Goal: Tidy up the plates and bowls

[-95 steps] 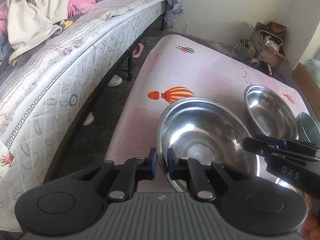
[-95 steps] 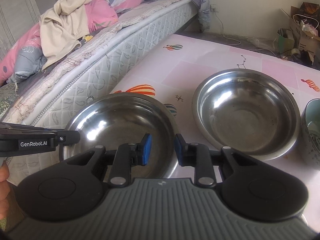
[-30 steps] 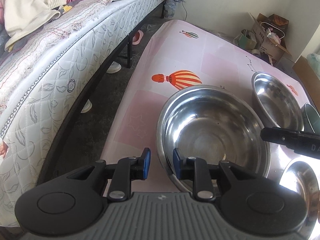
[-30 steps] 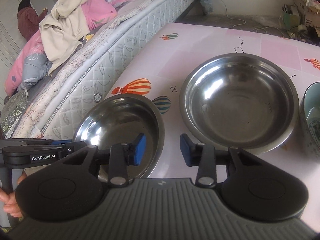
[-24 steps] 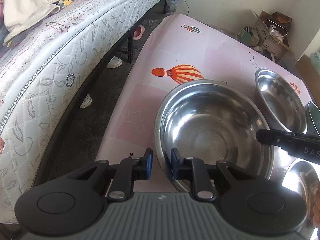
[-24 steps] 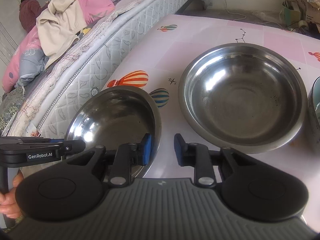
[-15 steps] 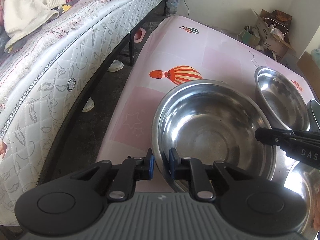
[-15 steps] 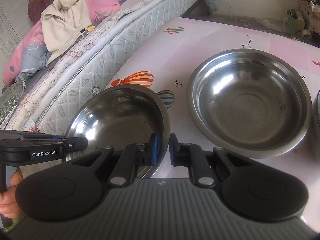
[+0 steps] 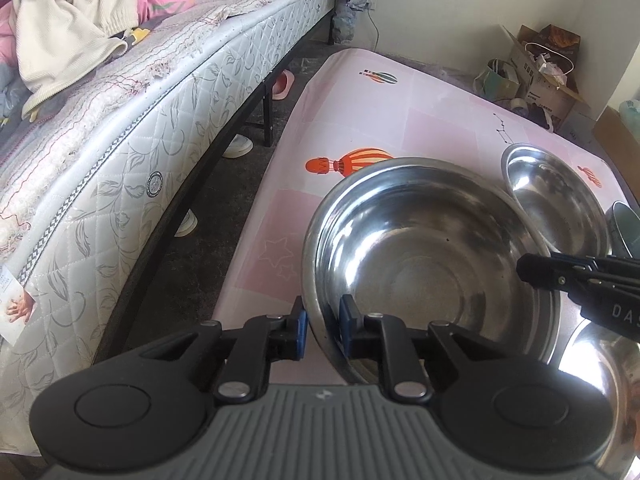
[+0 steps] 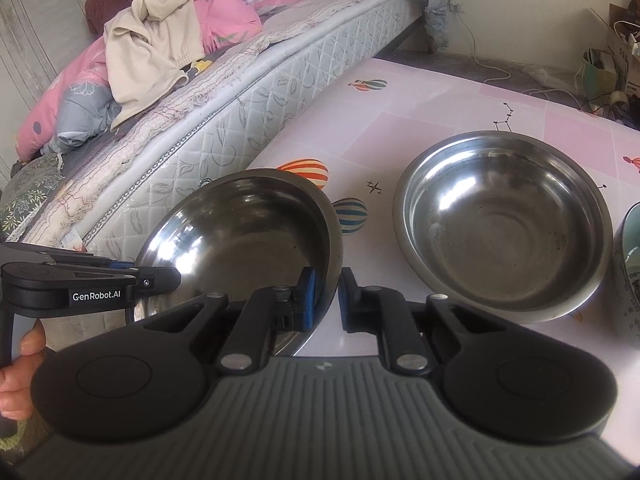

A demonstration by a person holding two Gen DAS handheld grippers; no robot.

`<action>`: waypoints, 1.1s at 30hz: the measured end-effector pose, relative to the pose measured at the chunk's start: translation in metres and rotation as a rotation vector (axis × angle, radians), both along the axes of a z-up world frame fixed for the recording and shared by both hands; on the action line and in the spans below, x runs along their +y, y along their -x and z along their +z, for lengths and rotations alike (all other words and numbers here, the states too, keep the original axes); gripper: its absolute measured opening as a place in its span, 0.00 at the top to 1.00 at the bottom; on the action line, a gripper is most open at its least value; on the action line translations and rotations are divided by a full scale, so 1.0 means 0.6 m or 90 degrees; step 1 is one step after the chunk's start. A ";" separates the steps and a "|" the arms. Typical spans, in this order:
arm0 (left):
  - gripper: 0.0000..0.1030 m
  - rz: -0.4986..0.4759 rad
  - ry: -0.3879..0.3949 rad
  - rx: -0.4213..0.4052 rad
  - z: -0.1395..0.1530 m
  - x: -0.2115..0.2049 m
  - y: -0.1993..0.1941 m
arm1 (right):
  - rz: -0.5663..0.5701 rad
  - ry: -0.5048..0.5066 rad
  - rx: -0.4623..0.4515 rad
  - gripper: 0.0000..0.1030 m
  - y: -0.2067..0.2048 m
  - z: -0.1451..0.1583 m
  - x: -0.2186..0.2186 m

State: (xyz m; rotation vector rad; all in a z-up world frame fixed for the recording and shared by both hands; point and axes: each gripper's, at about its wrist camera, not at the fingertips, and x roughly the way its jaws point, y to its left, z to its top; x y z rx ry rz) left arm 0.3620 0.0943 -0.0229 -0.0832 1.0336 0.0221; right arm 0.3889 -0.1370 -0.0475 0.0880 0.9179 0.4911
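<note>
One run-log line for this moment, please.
left gripper: shut on round steel bowl rim | right gripper: shut on opposite rim | second steel bowl: on pink table

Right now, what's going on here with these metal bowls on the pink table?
A person is holding a gripper in each hand, and both are clamped on the rim of the same steel bowl. The left gripper pinches its near-left edge, and the right gripper pinches the opposite edge. The bowl looks tilted, probably lifted off the pink table. A second steel bowl sits empty on the table just beyond, possibly where this one gets stacked.
</note>
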 end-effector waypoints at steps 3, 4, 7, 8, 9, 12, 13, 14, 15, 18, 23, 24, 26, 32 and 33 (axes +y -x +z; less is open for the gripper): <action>0.83 -0.001 -0.002 -0.011 0.014 -0.004 0.003 | -0.001 -0.008 -0.008 0.89 0.003 0.013 -0.006; 0.83 -0.003 -0.004 -0.015 0.019 -0.007 0.003 | -0.001 -0.011 -0.010 0.89 0.003 0.017 -0.008; 0.83 -0.011 -0.009 -0.029 0.037 -0.019 -0.001 | -0.005 -0.019 -0.023 0.89 0.005 0.035 -0.021; 0.83 -0.016 -0.010 -0.035 0.044 -0.026 -0.004 | -0.008 -0.024 -0.028 0.89 0.004 0.042 -0.028; 0.83 -0.022 -0.010 -0.041 0.052 -0.034 -0.007 | -0.011 -0.028 -0.033 0.89 0.003 0.049 -0.035; 0.82 -0.039 -0.008 -0.055 0.070 -0.062 -0.021 | -0.032 -0.039 -0.052 0.89 -0.005 0.070 -0.066; 0.82 -0.045 -0.008 -0.057 0.074 -0.073 -0.027 | -0.040 -0.041 -0.057 0.89 -0.008 0.076 -0.078; 0.82 -0.055 -0.008 -0.058 0.078 -0.088 -0.035 | -0.049 -0.041 -0.062 0.89 -0.011 0.082 -0.089; 0.82 -0.062 -0.006 -0.058 0.081 -0.098 -0.041 | -0.059 -0.042 -0.067 0.89 -0.016 0.086 -0.104; 0.81 -0.091 -0.006 -0.055 0.083 -0.145 -0.070 | -0.092 -0.046 -0.073 0.89 -0.031 0.098 -0.148; 0.81 -0.120 -0.011 -0.039 0.063 -0.213 -0.122 | -0.153 -0.043 -0.058 0.88 -0.069 0.085 -0.227; 0.81 -0.122 -0.011 -0.033 0.057 -0.222 -0.130 | -0.162 -0.040 -0.052 0.88 -0.078 0.078 -0.239; 0.81 -0.124 -0.017 -0.021 0.039 -0.241 -0.144 | -0.176 -0.034 -0.039 0.88 -0.090 0.062 -0.257; 0.81 -0.128 -0.040 0.008 0.003 -0.267 -0.162 | -0.190 -0.009 -0.012 0.87 -0.117 0.009 -0.274; 0.81 -0.127 -0.043 0.009 0.001 -0.268 -0.163 | -0.188 -0.006 -0.009 0.86 -0.120 -0.001 -0.271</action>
